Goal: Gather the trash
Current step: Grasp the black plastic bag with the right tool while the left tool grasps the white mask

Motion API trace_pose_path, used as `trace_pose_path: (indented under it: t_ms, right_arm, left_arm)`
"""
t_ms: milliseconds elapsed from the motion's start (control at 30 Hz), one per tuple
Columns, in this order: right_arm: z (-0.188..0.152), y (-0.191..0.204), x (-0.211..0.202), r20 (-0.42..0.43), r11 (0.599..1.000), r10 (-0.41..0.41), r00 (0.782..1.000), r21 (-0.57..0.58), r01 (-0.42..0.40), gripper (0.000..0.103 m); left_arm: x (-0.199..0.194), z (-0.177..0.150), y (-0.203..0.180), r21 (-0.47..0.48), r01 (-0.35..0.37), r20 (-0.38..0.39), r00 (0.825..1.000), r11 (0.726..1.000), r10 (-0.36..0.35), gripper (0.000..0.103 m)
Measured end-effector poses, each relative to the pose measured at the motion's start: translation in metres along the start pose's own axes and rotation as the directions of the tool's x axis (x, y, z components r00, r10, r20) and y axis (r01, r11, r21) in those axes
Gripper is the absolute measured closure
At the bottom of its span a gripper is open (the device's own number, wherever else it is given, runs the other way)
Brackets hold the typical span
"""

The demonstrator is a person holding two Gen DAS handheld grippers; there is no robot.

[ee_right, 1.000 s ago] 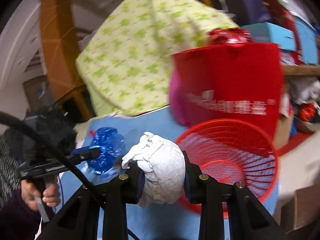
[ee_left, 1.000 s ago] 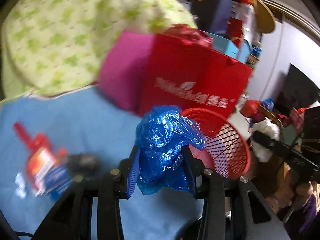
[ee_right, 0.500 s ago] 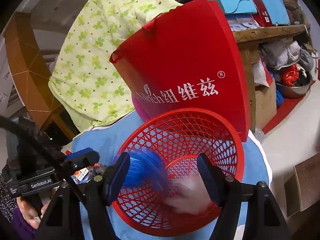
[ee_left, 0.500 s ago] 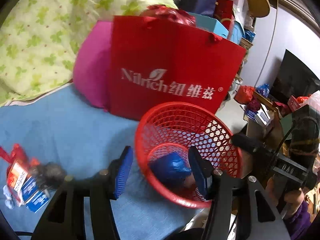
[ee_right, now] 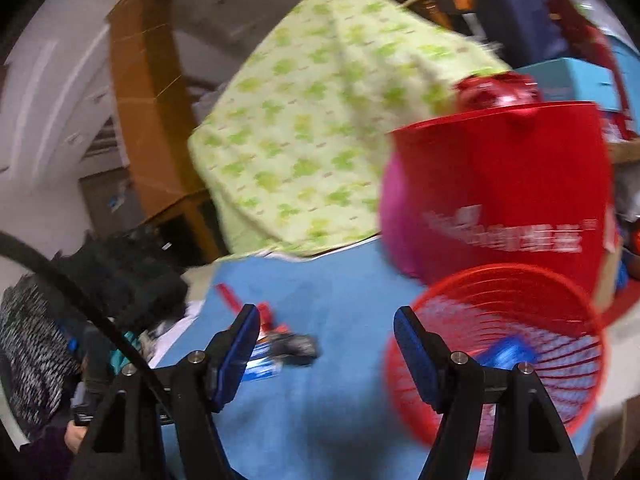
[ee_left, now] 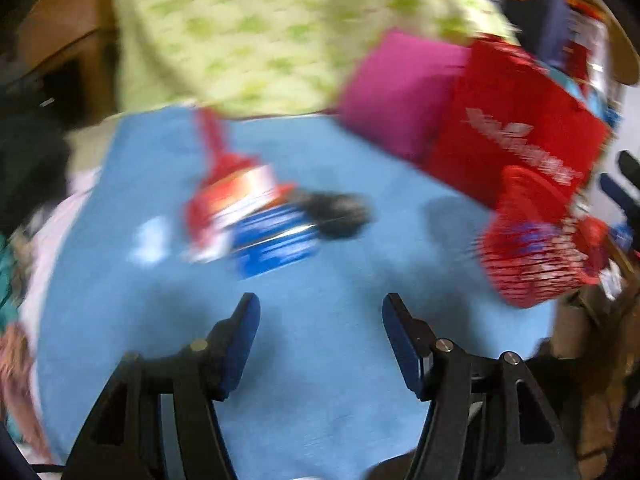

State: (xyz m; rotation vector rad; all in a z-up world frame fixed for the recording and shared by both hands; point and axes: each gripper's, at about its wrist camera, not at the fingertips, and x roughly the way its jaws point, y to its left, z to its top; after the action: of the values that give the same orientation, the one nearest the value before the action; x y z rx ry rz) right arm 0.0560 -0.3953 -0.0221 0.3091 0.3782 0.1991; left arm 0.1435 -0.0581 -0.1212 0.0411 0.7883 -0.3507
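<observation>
A red mesh basket (ee_left: 532,256) (ee_right: 560,320) stands at the right edge of the blue cloth (ee_left: 320,360), with a blue plastic wad (ee_right: 506,356) inside it. On the cloth lies a blurred pile of trash: red, white and blue wrappers (ee_left: 256,220) (ee_right: 264,360) and a dark lump (ee_left: 336,212) (ee_right: 302,346). My left gripper (ee_left: 320,312) hovers over bare cloth short of that pile, its jaws opening with nothing between them. My right gripper (ee_right: 322,324) stands open and empty, between the pile and the basket.
A red paper bag (ee_left: 520,140) (ee_right: 508,184) and a pink cushion (ee_left: 400,92) stand behind the basket. A green-patterned quilt (ee_left: 280,32) (ee_right: 320,132) rises at the back. A person's dark sleeve and hand (ee_right: 76,432) are at the left.
Both grippers let their loads, the blue plastic wad and the white paper ball, fall into the basket and opened. The left one then swung left toward the wrapper pile; the right one drew back.
</observation>
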Motion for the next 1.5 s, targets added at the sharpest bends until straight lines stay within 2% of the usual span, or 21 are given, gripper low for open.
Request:
trace_pose_path:
  t_ms: [33, 133, 300, 467, 500, 567, 667, 767, 833, 900, 1000, 1100, 1133, 1233, 1267, 1333, 1433, 1500]
  right_arm:
    - [-0.004, 0.011, 0.012, -0.028, 1.000, 0.015, 1.000, -0.008, -0.015, 0.029]
    - [-0.017, 0.036, 0.047, -0.131, 0.999, 0.032, 0.991, -0.027, -0.036, 0.030]
    - [-0.042, 0.066, 0.110, -0.292, 0.996, 0.073, 0.954, -0.027, -0.084, 0.030]
    - [-0.064, 0.078, 0.168, -0.395, 0.994, 0.081, 0.915, -0.032, -0.102, 0.030]
    - [-0.067, 0.077, 0.176, -0.400, 0.995, 0.068, 0.914, -0.038, -0.090, 0.030]
    - [-0.070, 0.076, 0.194, -0.377, 0.994, -0.010, 0.926, -0.106, -0.032, 0.030]
    - [-0.068, 0.067, 0.221, -0.356, 0.983, -0.109, 0.928, -0.179, 0.047, 0.030]
    - [-0.060, 0.049, 0.248, -0.347, 0.985, -0.127, 0.929, -0.158, 0.075, 0.030]
    - [-0.055, 0.037, 0.266, -0.356, 0.990, -0.118, 0.927, -0.120, 0.080, 0.030]
    - [-0.052, 0.027, 0.282, -0.367, 0.994, -0.095, 0.925, -0.076, 0.072, 0.030]
    - [-0.056, 0.015, 0.308, -0.401, 0.999, -0.055, 0.914, -0.018, 0.052, 0.030]
    - [-0.068, 0.010, 0.331, -0.455, 0.999, 0.006, 0.890, 0.033, 0.010, 0.031]
    - [-0.071, 0.010, 0.333, -0.465, 0.999, 0.016, 0.885, 0.040, 0.003, 0.032]
    - [-0.082, 0.008, 0.346, -0.521, 0.996, 0.064, 0.851, 0.082, -0.024, 0.051]
    - [-0.084, 0.009, 0.345, -0.521, 0.996, 0.071, 0.851, 0.087, -0.029, 0.059]
    - [-0.083, 0.011, 0.342, -0.512, 0.997, 0.065, 0.857, 0.077, -0.030, 0.065]
    - [-0.076, 0.012, 0.330, -0.472, 0.997, 0.063, 0.879, 0.076, -0.031, 0.071]
    - [-0.070, 0.014, 0.314, -0.438, 0.997, 0.061, 0.897, 0.070, -0.033, 0.076]
  left_arm:
    - [-0.001, -0.008, 0.022, -0.029, -0.055, -0.006, 0.998, 0.998, 0.055, 0.039]
    - [-0.003, -0.020, 0.067, -0.099, -0.131, -0.022, 0.991, 0.986, 0.130, 0.039]
    - [0.002, -0.022, 0.123, -0.208, -0.197, -0.028, 0.980, 0.958, 0.195, 0.039]
    - [0.021, -0.011, 0.156, -0.303, -0.211, -0.025, 0.977, 0.929, 0.214, 0.039]
    - [0.030, -0.007, 0.162, -0.321, -0.210, -0.026, 0.977, 0.923, 0.214, 0.039]
    - [0.041, -0.001, 0.165, -0.334, -0.211, -0.026, 0.976, 0.919, 0.215, 0.039]
    - [0.069, 0.013, 0.173, -0.359, -0.211, -0.031, 0.976, 0.909, 0.214, 0.039]
    - [0.090, 0.023, 0.183, -0.393, -0.218, -0.039, 0.975, 0.894, 0.220, 0.039]
    - [0.108, 0.032, 0.190, -0.421, -0.225, -0.038, 0.972, 0.879, 0.231, 0.039]
    - [0.121, 0.038, 0.193, -0.430, -0.222, -0.031, 0.972, 0.875, 0.231, 0.039]
    - [0.139, 0.040, 0.194, -0.422, -0.214, -0.049, 0.976, 0.881, 0.214, 0.039]
    - [0.148, 0.044, 0.194, -0.399, -0.195, -0.047, 0.980, 0.896, 0.192, 0.039]
    - [0.152, 0.045, 0.195, -0.399, -0.183, -0.054, 0.983, 0.898, 0.176, 0.039]
    - [0.163, 0.041, 0.202, -0.422, -0.170, -0.093, 0.985, 0.890, 0.144, 0.039]
    - [0.165, 0.041, 0.203, -0.421, -0.168, -0.098, 0.985, 0.891, 0.140, 0.040]
    - [0.166, 0.041, 0.200, -0.404, -0.162, -0.090, 0.987, 0.900, 0.137, 0.054]
    - [0.165, 0.041, 0.190, -0.370, -0.130, -0.074, 0.991, 0.920, 0.110, 0.066]
    - [0.160, 0.041, 0.182, -0.335, -0.125, -0.057, 0.992, 0.934, 0.112, 0.079]
